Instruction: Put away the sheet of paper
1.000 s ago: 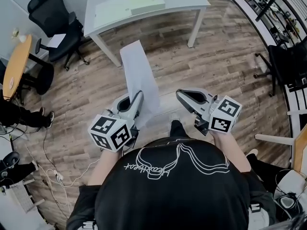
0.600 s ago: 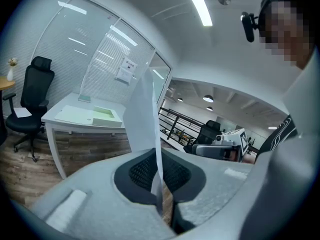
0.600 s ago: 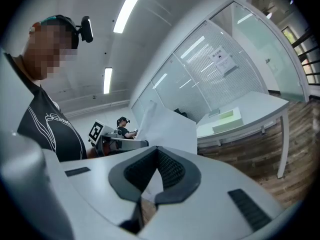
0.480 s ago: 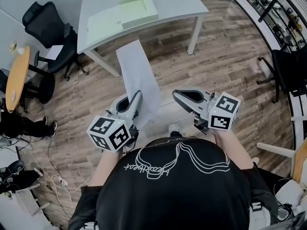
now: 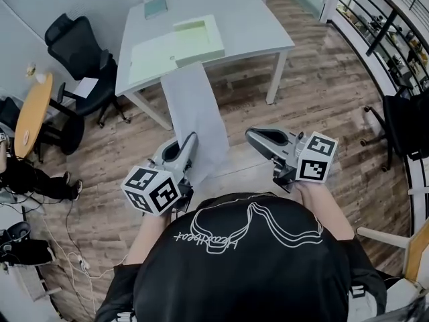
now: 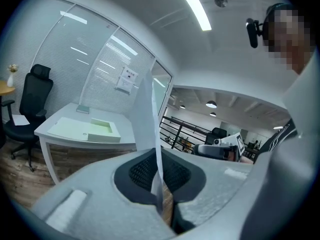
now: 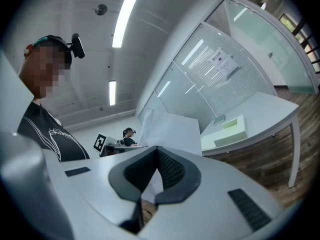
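A grey-white sheet of paper [image 5: 193,116] stands upright over the wooden floor, with my left gripper [image 5: 192,143] shut on its lower edge. In the left gripper view the sheet of paper [image 6: 148,119] runs edge-on between the dark pads [image 6: 140,171] of my left gripper [image 6: 158,170]. My right gripper [image 5: 255,137] hangs to the right of the sheet, shut, with nothing in it. In the right gripper view my right gripper [image 7: 157,156] has its tips together, and the paper [image 7: 170,129] shows behind them. Ahead, a white table [image 5: 255,19] carries an open pale green box [image 5: 177,42].
A small greenish book [image 5: 155,7] lies at the table's far side. Black office chairs [image 5: 80,45] and a round wooden table [image 5: 30,106] stand at the left. Another dark chair [image 5: 402,113] and a railing [image 5: 375,25] are at the right. Cables [image 5: 70,247] trail on the floor.
The white table and green box have come nearer and lower in the head view. The left gripper still holds the sheet upright, and both grippers keep their pose.
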Demonstrator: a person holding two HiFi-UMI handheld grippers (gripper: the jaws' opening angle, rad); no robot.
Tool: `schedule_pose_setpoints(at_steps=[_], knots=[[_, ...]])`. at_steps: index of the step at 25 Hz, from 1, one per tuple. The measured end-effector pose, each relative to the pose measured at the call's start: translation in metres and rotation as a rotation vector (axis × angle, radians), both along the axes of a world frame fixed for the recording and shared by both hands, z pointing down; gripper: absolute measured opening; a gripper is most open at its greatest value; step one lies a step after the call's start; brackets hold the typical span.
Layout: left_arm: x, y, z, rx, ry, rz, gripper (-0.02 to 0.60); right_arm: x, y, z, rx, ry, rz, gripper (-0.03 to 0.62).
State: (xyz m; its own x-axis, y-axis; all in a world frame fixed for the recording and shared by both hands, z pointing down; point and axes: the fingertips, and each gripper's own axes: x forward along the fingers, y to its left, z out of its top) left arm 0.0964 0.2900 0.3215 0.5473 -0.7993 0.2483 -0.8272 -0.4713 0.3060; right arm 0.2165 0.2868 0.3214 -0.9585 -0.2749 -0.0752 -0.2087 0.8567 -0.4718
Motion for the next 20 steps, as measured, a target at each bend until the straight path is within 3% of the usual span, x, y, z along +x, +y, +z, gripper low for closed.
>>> schedule_pose_setpoints(at_steps=[11,20], knots=[[-0.036,-0.029,0.014,-0.026,0.036,-0.049,0.012,-0.025,-0.035,0.014,-0.032,0.019,-0.030,0.009],[-0.077,-0.120,0.022,-0.038,0.066,-0.036,0.012,-0.060,-0.127,0.017,-0.055,0.032,0.007,0.009]])
